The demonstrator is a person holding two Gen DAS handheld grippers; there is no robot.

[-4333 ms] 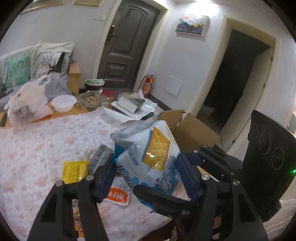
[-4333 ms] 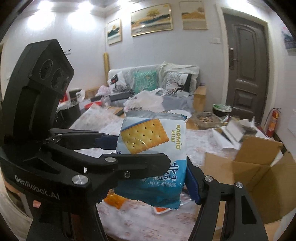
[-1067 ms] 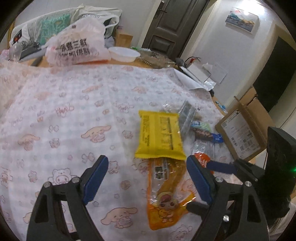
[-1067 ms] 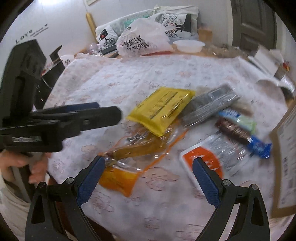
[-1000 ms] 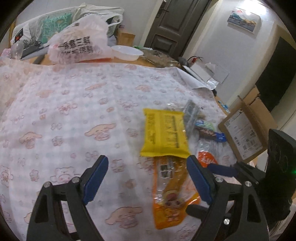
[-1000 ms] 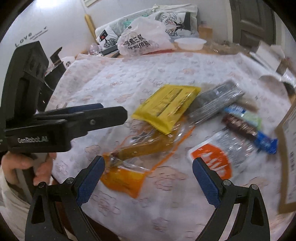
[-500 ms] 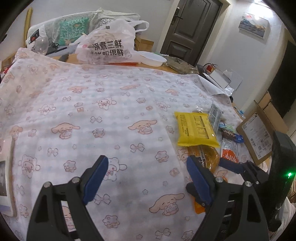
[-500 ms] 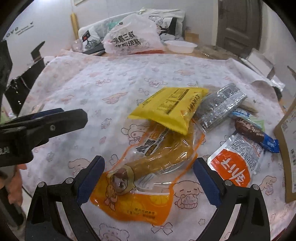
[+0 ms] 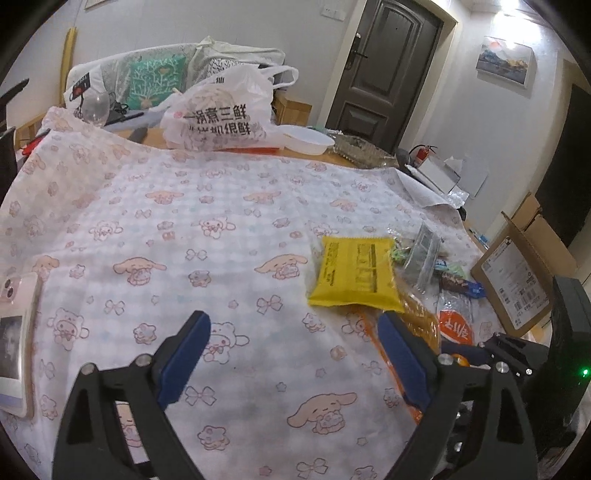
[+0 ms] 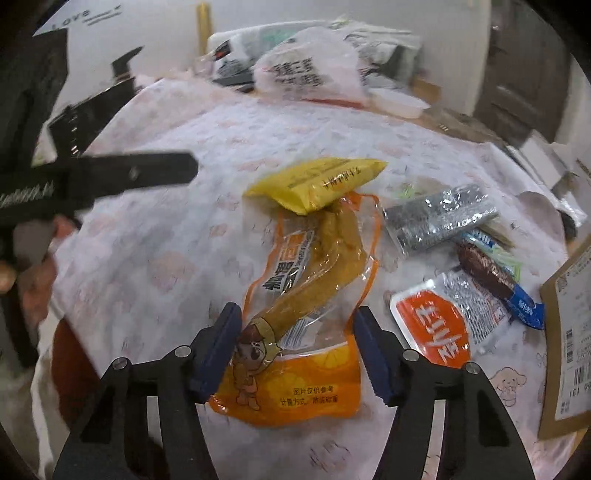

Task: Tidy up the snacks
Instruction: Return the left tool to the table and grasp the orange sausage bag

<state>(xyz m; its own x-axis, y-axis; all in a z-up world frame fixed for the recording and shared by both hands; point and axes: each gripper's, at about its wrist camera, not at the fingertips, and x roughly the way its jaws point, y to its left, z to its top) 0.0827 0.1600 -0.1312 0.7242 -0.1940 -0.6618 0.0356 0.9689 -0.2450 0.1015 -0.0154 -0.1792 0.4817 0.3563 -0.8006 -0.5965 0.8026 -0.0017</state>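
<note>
The snacks lie in a loose heap on the tablecloth [image 9: 221, 229], at about three o'clock in the left wrist view, probably gathered there for sorting into the cardboard box [image 10: 569, 332] at the right; the right gripper [image 10: 297, 345] hovers wide open, its jaws on either side of the orange chicken-foot pouch [image 10: 306, 295], whose top end lies under the yellow packet [image 10: 317, 182]. The left gripper [image 9: 293, 356] is wide open and empty over bare cloth; readable writing is scarce: small Chinese print on the pouch, and "一锅煮三鲜" on the plastic bag [image 9: 221, 110] at twelve o'clock.

White painted walls [image 9: 229, 26], bright ceiling light at upper right. Dark brown panelled door [image 9: 384, 70] in far wall, framed landscape picture [image 9: 505, 61] right of it. Red fire extinguisher [image 9: 421, 155] on floor near door. Sofa with teal patterned cushion [image 9: 153, 79] behind table. Table under white cloth with pink cartoon print [image 9: 184, 236]. Dark open doorway [image 9: 569, 162] at right.
</note>
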